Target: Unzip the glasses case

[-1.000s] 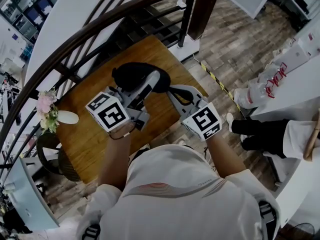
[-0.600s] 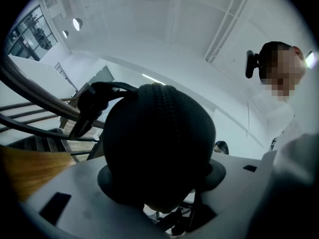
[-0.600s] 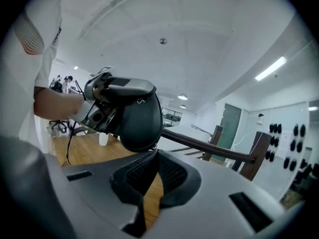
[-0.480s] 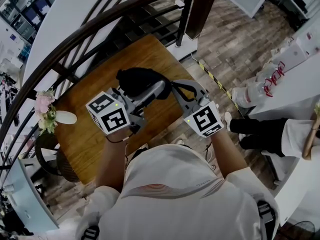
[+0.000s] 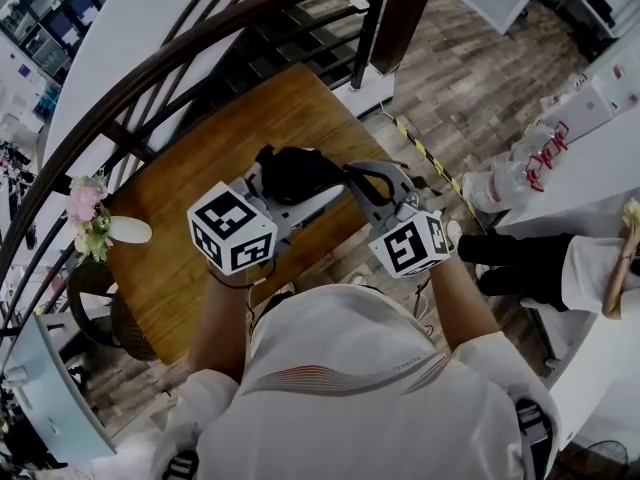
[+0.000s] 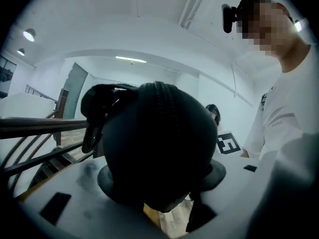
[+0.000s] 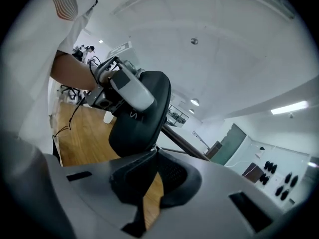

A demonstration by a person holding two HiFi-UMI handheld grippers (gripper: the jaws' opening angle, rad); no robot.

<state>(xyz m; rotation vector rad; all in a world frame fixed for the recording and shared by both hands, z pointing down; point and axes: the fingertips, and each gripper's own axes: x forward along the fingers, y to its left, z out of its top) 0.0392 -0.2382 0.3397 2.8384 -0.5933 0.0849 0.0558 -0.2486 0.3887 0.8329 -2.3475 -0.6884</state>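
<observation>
The black glasses case is held above the wooden table, with my left gripper shut across its wide body. In the left gripper view the case fills the space between both pads. My right gripper comes in from the right and its tips meet the case's right end. The right gripper view shows that gripper shut, with the case just beyond its tips and a white left finger lying over it. Whether a zip pull is pinched there I cannot tell.
A dark curved stair railing runs behind the table. A small vase of flowers stands at the table's left edge. On the floor to the right are another person's dark legs and a white bag.
The left gripper has carried the case rightward and toward me, rolling as it went. The right gripper has rolled too, staying at the case's right end.
</observation>
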